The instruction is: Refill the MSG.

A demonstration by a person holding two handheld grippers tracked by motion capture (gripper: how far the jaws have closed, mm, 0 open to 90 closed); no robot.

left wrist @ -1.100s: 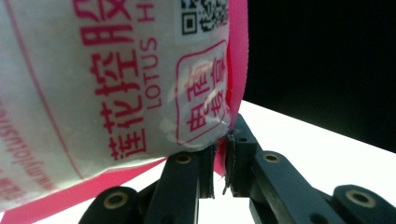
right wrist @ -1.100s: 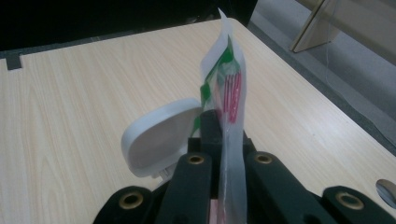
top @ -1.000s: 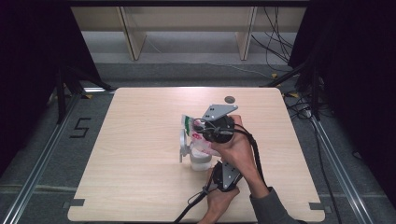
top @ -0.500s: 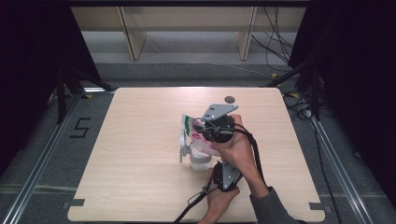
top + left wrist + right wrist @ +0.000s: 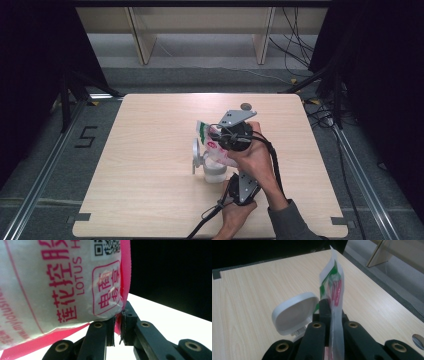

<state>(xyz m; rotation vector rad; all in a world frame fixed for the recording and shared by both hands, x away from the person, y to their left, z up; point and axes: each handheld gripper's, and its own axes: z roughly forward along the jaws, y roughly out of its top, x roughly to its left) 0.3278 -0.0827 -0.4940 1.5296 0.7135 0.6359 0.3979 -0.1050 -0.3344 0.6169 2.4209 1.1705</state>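
Observation:
A white plastic bag (image 5: pixel 212 142) with pink and green print hangs tilted over a white jar (image 5: pixel 215 171) in the middle of the table. The jar's flip lid (image 5: pixel 196 155) stands open at its left. My right gripper (image 5: pixel 221 136) is shut on the bag's upper sealed edge (image 5: pixel 334 285), with the lid (image 5: pixel 294 312) just left of its jaws. My left gripper (image 5: pixel 233 175) comes up from below, shut on the bag's pink bottom corner (image 5: pixel 122 290). The bag's mouth and the inside of the jar are hidden.
A small dark round disc (image 5: pixel 245 106) lies near the table's far edge, also low at the right in the right gripper view as the disc (image 5: pixel 418 340). The light wooden table (image 5: pixel 150 200) has bare room on the left. Cables trail off its front edge.

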